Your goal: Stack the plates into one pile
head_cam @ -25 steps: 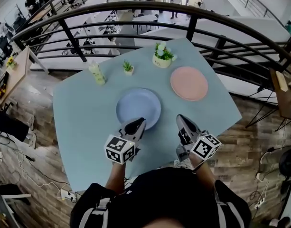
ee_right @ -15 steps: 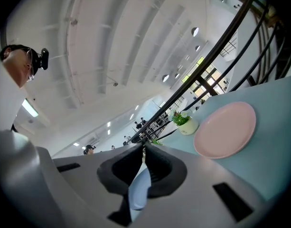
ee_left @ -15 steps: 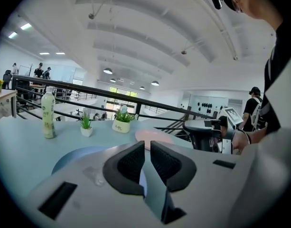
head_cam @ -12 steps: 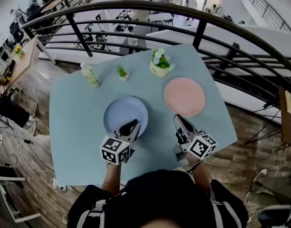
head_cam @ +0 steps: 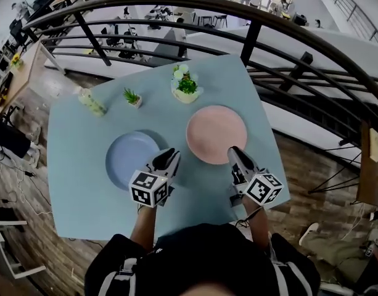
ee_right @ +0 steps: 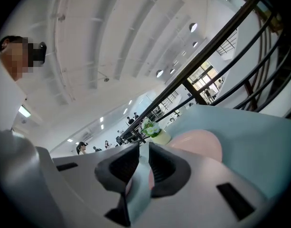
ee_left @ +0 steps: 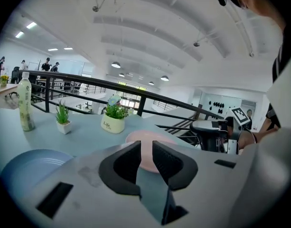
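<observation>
My left gripper (ee_left: 146, 147), jaws just opening and empty, half hides the pink plate (head_cam: 216, 133); my right gripper (head_cam: 235, 153), beside that plate, stands slightly parted and empty.

1. The counter (head_cam: 78, 190) is a plain pale blue-green.
2. The pink plate (head_cam: 216, 134) is a soft, unpatterned pink.
3. The blue plate (head_cam: 132, 159) is a light blue.
4. The flower pot (head_cam: 187, 94) is white with dark lettering, and holds green leaves and pale blooms.
5. The railing (head_cam: 250, 39) is black.
6. The floor (head_cam: 312, 165) is brown wood planking.
</observation>
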{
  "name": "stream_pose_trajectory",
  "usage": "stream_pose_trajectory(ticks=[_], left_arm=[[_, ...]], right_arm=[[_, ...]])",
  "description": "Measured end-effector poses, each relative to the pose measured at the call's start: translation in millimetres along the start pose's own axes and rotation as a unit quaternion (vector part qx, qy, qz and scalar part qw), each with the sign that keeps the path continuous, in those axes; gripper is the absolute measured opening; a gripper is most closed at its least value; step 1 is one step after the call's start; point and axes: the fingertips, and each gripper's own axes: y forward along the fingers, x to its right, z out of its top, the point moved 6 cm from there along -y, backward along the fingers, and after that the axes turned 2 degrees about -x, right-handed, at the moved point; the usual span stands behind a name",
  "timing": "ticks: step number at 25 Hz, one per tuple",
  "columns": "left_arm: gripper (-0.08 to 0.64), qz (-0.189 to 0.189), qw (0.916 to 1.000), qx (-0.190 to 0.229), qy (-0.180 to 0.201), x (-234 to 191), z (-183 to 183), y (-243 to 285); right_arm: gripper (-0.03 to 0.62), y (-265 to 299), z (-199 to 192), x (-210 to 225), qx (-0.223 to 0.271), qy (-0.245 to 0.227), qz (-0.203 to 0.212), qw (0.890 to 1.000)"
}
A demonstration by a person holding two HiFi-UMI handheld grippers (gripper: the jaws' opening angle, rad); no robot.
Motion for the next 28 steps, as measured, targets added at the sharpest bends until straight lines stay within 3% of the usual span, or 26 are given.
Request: stream_pose_trajectory(ticks=[7, 15, 19, 28], left_arm=[[0.156, 0.036, 0.9977, -0.048, -0.033, 5, -15, 49], [0.181, 0.07, 0.9889, -0.116, -0.062, 6, -40, 83], [0.196, 0.077, 0.9846, -0.132, -0.085, 1, -51, 97], [0.204, 0.1, 0.9742, -0.182, -0.088, -1, -73, 116]], right_arm=[[0.112, 5, 18, 62, -0.029, 0.009, -0.048, 0.998], [0.152, 0, 16, 120, -0.093, -0.029, -0.135, 0.986], [0.178, 6, 9, 139, -0.116, -0.023, -0.154, 0.981], [0.221, 17, -11, 153, -0.185, -0.028, -0.16, 0.969]])
